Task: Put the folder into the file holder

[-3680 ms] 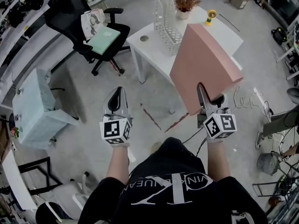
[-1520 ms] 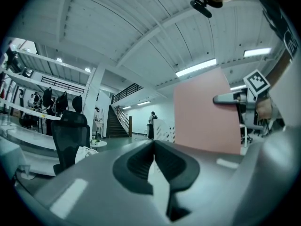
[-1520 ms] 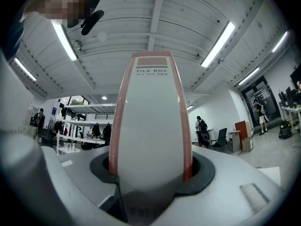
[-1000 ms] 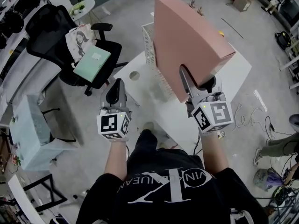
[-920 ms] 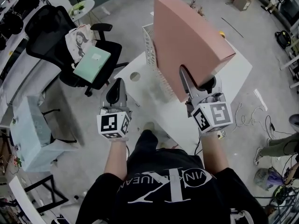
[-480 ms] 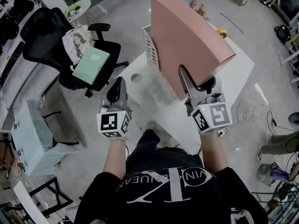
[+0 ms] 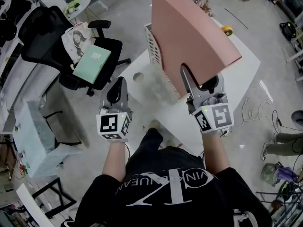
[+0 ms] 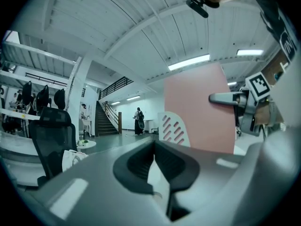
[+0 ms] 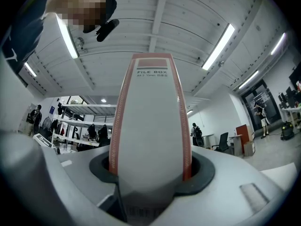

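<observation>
A thick pink folder (image 7: 191, 37) stands upright in the air over the white table (image 7: 239, 74). My right gripper (image 7: 201, 82) is shut on its lower edge, and its white spine (image 9: 150, 126) fills the gap between the jaws in the right gripper view. The white slotted file holder (image 7: 152, 44) stands on the table just left of the folder and is partly hidden behind it. My left gripper (image 7: 117, 91) hangs shut and empty off the table's left edge. Its view shows the folder (image 8: 200, 109), the file holder (image 8: 173, 128) and the right gripper (image 8: 235, 100).
A dried plant (image 7: 201, 4) and a yellow roll (image 7: 227, 30) sit at the table's far side. A black office chair (image 7: 57, 41) with a green folder (image 7: 92, 60) stands on the left. A pale covered box (image 7: 35, 131) is lower left, and cables (image 7: 251, 112) lie on the right.
The person has stepped up to the table. The right gripper has carried the folder up and over beside the file holder. The left gripper has kept its place.
</observation>
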Tool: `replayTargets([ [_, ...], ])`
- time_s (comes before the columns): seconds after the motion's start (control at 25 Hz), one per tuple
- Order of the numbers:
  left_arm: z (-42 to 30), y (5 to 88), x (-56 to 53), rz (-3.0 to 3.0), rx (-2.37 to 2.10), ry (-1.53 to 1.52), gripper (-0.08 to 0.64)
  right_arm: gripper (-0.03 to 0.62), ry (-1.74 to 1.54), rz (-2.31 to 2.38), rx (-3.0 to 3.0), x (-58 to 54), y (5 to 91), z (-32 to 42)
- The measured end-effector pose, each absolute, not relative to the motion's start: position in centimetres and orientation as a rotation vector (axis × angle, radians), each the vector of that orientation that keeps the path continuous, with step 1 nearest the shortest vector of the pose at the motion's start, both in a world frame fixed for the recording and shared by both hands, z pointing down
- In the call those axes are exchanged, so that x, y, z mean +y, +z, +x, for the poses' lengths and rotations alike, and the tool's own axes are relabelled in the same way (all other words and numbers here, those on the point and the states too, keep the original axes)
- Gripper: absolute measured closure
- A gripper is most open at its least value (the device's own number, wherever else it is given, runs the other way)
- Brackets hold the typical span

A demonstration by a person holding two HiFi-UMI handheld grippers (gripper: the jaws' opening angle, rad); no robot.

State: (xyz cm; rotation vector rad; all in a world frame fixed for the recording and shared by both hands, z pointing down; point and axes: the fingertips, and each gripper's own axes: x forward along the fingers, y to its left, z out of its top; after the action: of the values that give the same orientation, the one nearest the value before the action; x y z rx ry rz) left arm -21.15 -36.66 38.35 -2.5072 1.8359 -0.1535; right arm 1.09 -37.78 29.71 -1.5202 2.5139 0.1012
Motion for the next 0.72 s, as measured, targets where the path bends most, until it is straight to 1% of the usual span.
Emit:
replayTargets([
  [0.72, -22.4, 39.7, -37.4, -2.519, 1.847, -0.187, 0.56, 0.29, 0.073, -1.582, 2.549, -38.8, 33.9, -0.5],
])
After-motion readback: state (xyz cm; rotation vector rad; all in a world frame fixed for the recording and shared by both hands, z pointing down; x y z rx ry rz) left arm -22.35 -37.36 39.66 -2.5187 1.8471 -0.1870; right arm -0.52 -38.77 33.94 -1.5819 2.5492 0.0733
